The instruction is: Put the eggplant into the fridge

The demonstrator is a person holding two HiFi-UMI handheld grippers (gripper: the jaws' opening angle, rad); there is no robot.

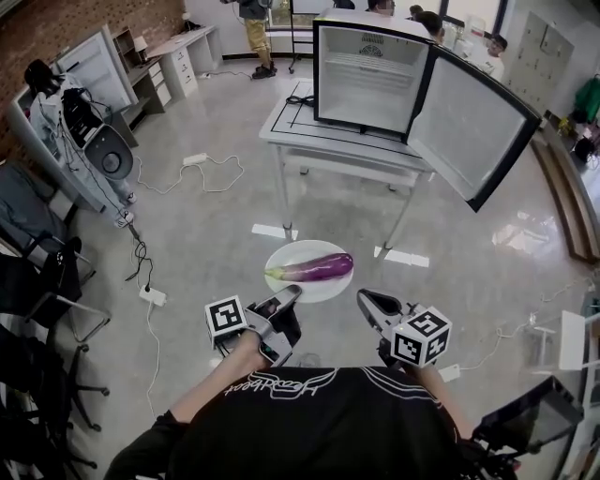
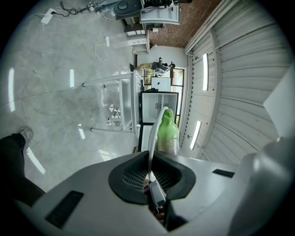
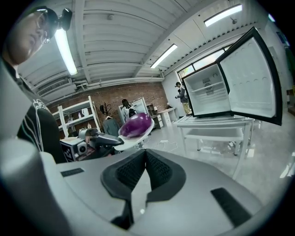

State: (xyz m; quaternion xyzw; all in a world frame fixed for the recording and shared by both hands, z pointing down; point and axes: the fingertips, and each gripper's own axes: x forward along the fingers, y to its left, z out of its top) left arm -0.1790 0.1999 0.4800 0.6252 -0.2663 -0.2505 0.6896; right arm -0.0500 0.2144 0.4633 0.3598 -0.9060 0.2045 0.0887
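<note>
A purple eggplant (image 1: 314,268) with a green stem lies on a white plate (image 1: 330,287) that hangs above the floor. My left gripper (image 1: 292,292) is shut on the plate's near rim. In the left gripper view the rim (image 2: 153,138) runs out from between the jaws, and the green stem (image 2: 167,131) shows beyond it. My right gripper (image 1: 364,298) hovers just right of the plate, shut on nothing. In the right gripper view the eggplant (image 3: 135,125) sits to the left. The small fridge (image 1: 370,80) stands on a white table (image 1: 291,122) ahead, its door (image 1: 478,127) swung wide.
Cables and power strips (image 1: 153,295) trail over the grey floor at left. Black chairs (image 1: 42,281) stand at the far left, and a desk with gear (image 1: 94,141) stands further back. People stand behind the fridge (image 1: 255,28).
</note>
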